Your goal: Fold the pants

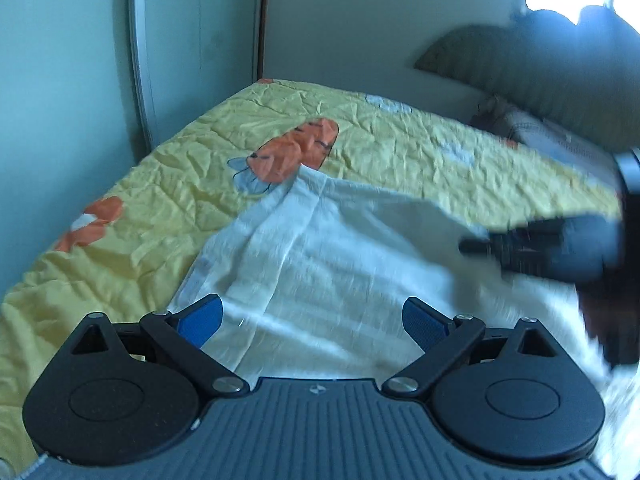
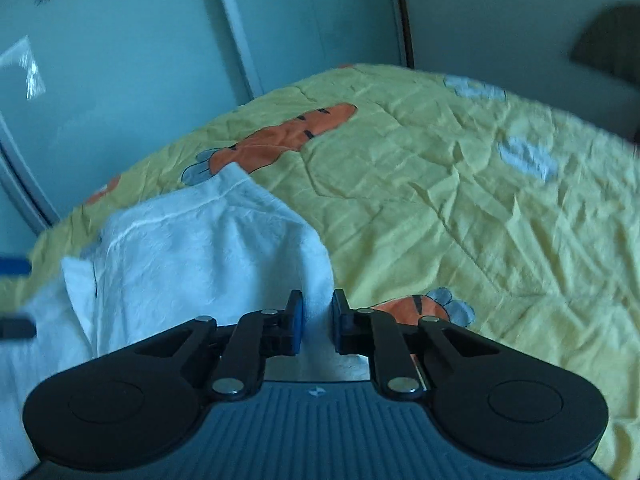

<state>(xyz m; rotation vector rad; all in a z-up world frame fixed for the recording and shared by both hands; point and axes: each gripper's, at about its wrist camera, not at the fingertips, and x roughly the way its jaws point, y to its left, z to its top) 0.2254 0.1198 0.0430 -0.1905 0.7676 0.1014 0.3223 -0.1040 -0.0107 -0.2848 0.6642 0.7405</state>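
1. The right claw (image 2: 317,322) has its blue pads drawn in close on a ridge of white cloth that runs up between them; it appears pinched on an edge of the pants (image 2: 192,248), likely so that this side can be carried across in a fold.
2. The left claw (image 1: 312,322) stands wide open, with the white cloth showing between its pads and neither of them pressing on it. I judge it is placed there to take hold of the near edge, so both sides can move together.
3. In the left wrist view the right claw (image 1: 476,246) shows blurred, lying against the right-hand side of the pants (image 1: 320,256).
4. The pants lie on the bed's yellow carrot-print quilt (image 1: 400,148), toward its near edge. The near end is out of view.
5. Their long axis seems to run from the near edge toward the far left corner of the bed, where the narrow end reaches the printed carrot (image 1: 296,152). Whether that end is hem or waist I cannot tell.
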